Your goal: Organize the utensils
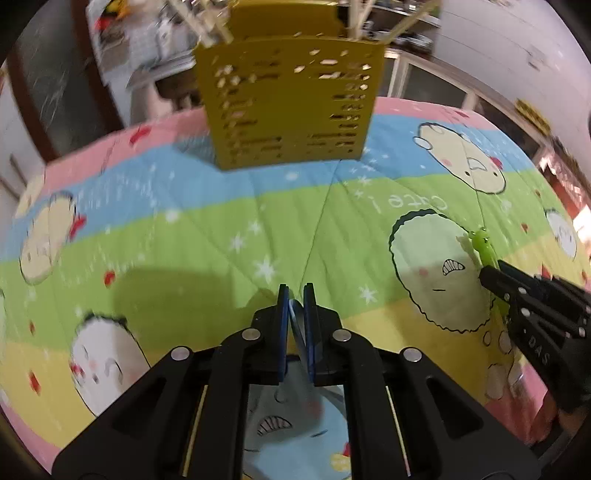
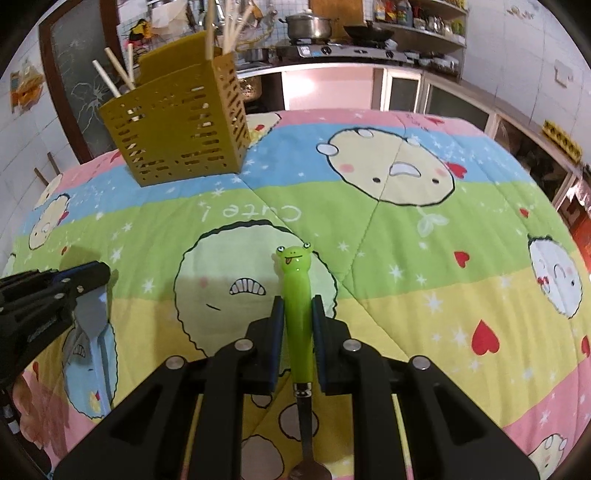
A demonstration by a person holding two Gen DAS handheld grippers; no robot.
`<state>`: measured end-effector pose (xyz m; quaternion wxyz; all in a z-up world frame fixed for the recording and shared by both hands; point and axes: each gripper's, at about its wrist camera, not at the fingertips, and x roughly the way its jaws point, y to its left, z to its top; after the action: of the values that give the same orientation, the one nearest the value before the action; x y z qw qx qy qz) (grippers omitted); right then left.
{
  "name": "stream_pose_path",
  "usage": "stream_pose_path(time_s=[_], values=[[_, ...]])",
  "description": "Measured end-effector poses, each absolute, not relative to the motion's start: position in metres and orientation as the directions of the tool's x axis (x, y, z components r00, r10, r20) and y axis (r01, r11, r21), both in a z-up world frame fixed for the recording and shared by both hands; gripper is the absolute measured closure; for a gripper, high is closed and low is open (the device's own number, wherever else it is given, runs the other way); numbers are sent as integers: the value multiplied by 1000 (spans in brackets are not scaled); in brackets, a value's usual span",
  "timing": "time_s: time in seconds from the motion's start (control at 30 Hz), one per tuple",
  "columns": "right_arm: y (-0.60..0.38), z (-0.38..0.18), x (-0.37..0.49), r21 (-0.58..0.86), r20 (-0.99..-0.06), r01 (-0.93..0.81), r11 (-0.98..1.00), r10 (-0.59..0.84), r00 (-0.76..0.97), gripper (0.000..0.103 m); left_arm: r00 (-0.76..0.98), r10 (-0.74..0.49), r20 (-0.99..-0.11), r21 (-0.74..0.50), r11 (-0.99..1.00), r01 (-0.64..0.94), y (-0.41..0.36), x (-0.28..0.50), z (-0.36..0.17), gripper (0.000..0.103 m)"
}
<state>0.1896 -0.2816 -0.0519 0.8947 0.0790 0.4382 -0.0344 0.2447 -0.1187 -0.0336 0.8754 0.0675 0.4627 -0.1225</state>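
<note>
A yellow slotted utensil holder (image 1: 291, 107) with several chopsticks in it stands on the far side of the cartoon cloth; it also shows in the right wrist view (image 2: 181, 133). My left gripper (image 1: 296, 291) is shut on a thin pale blue utensil handle (image 1: 297, 325), held above the cloth; the utensil hangs under it in the right wrist view (image 2: 92, 306). My right gripper (image 2: 297, 302) is shut on a green frog-handled spoon (image 2: 297, 295), its metal bowl toward the camera. That spoon also shows at the right of the left wrist view (image 1: 484, 247).
The table is covered by a colourful quilted cloth (image 2: 406, 240) with cartoon faces. Behind it are a kitchen counter with a stove and pot (image 2: 310, 26), cabinets (image 2: 436, 96) and a dark door (image 2: 74, 74).
</note>
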Motion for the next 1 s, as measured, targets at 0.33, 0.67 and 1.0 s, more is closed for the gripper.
stream_pose_path(time_s=[0.33, 0.67, 1.0], values=[[-283, -60, 194, 123, -802, 135, 983, 19, 597, 87, 554, -143, -820, -39, 980, 195, -100, 248, -30, 45], [-282, -59, 200, 107, -805, 120, 987, 15, 593, 87, 482, -116, -869, -109, 993, 43, -88, 234, -48, 47], [-284, -57, 204, 108, -814, 116, 987, 21, 580, 87, 434, -113, -894, -115, 993, 20, -94, 250, -55, 58]])
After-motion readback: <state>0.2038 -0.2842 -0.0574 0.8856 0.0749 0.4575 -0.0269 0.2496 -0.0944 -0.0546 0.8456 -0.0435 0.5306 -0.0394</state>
